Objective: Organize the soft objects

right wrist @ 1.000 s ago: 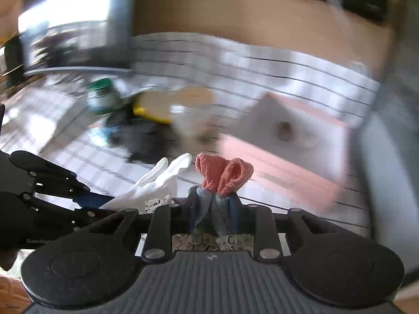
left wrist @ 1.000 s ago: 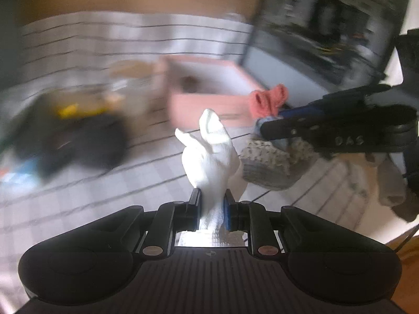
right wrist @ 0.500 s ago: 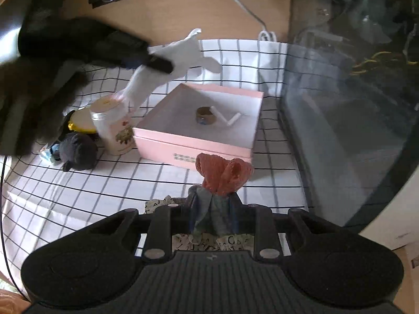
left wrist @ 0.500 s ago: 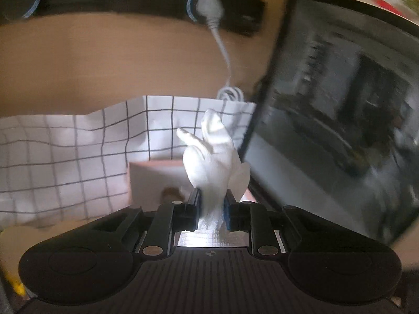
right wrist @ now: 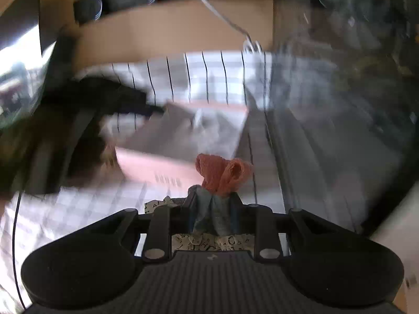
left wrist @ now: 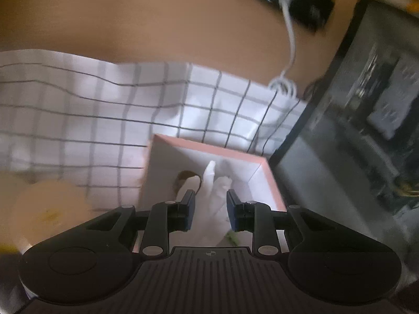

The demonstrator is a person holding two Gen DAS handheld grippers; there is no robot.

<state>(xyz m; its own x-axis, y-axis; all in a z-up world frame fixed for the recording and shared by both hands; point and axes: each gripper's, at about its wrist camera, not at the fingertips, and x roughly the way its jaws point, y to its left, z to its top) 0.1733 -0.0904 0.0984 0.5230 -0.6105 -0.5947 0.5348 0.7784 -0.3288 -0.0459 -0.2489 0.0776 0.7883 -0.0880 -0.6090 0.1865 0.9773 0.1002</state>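
Gloves over a pink box [left wrist: 258,161] on checked cloth [left wrist: 78,110].
Left gripper [left wrist: 210,210] jaws are opening, the white glove [left wrist: 213,196] loose between them above the box; right gripper [right wrist: 210,210] stays clamped on a grey-and-orange sock [right wrist: 222,175]. A dark monitor [left wrist: 366,130] stands beside.

The right hand-held gripper [right wrist: 210,204] pinches a blue-and-orange sock [right wrist: 222,175] before a blurred pink box [right wrist: 157,168]
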